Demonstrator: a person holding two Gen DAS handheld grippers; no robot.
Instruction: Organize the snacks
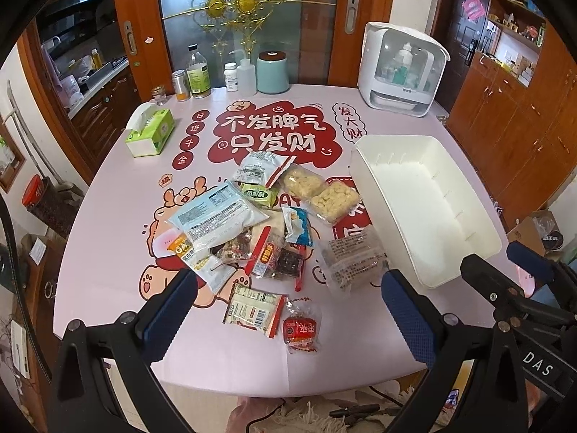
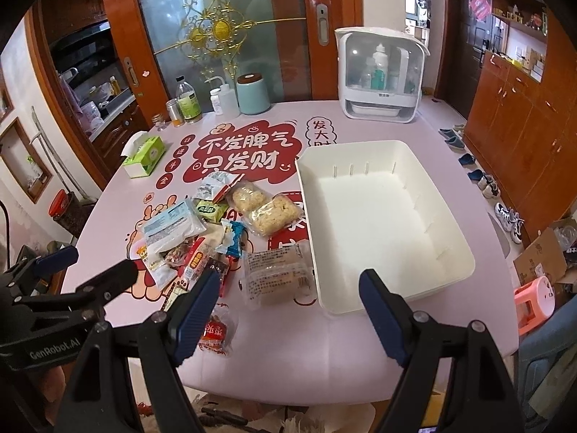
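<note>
Both tongs were held released, nothing gripped: left gripper (image 1: 288, 301) above the near edge of the snack pile (image 1: 252, 231), right gripper (image 2: 288, 301) near the white bin's (image 2: 447, 216) front wall. Snacks were spread mid-table (image 1: 108, 288), left of the bin; a clear pkt (image 2: 277, 278) was touching its side.

matt white plastic bin (image 2: 382, 216), glossy snack wrappers (image 1: 252, 231)
</note>
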